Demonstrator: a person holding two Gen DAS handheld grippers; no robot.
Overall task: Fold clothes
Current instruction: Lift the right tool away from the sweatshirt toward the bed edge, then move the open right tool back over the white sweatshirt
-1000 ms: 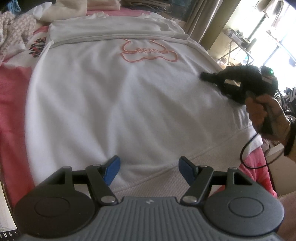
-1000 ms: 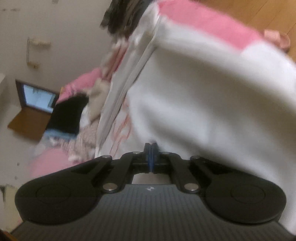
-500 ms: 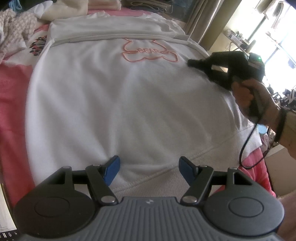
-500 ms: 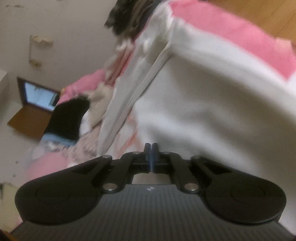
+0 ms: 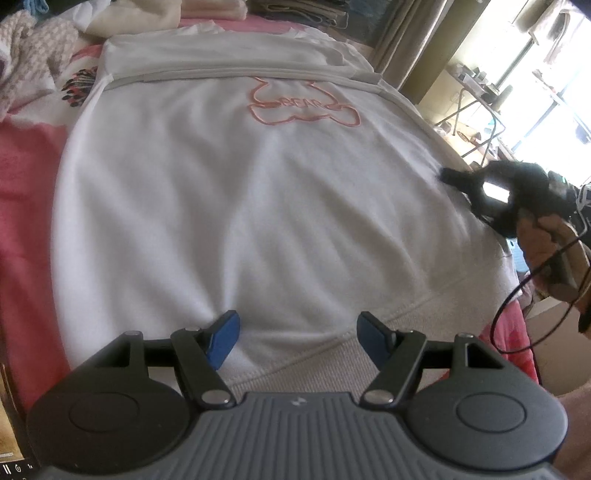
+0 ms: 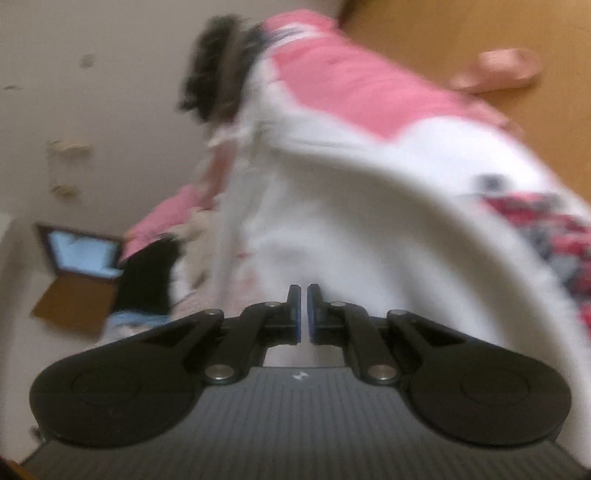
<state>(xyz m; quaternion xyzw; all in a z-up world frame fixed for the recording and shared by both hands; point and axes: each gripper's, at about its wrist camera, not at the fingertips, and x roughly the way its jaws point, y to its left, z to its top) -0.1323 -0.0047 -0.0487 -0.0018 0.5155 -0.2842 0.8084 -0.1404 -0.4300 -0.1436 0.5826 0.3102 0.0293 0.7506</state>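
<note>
White sweatshirt (image 5: 236,192) lies spread flat on the bed, filling the space ahead of the left claw (image 5: 297,338). Its ribbed hem (image 5: 332,354) runs directly under that claw's two blue fingertips (image 5: 223,338), which stand wide apart with nothing between them. Farther ahead of the left claw, near the sweatshirt's far end, sits a pink outline print (image 5: 303,105) with lettering too blurred to read. Pink bedding (image 5: 22,206) shows to the left of the garment, and a heap of other clothes (image 5: 33,62) lies beyond it at the far left.

To the right of the left claw and farther ahead, the right claw (image 5: 448,175) meets the sweatshirt's right edge, held by a hand (image 5: 546,240) with a black cable (image 5: 517,302) looping below it.

From its own camera, the right claw (image 6: 303,314) has its blue pads (image 6: 294,314) drawn almost together with only a thin slit between them. White cloth (image 6: 369,240) rises right in front of the tips, but the picture is blurred, so I cannot tell whether any fabric is pinched in that slit. A laptop (image 6: 79,251) stands open well off to that claw's left, on the floor (image 6: 461,33) side.
</note>
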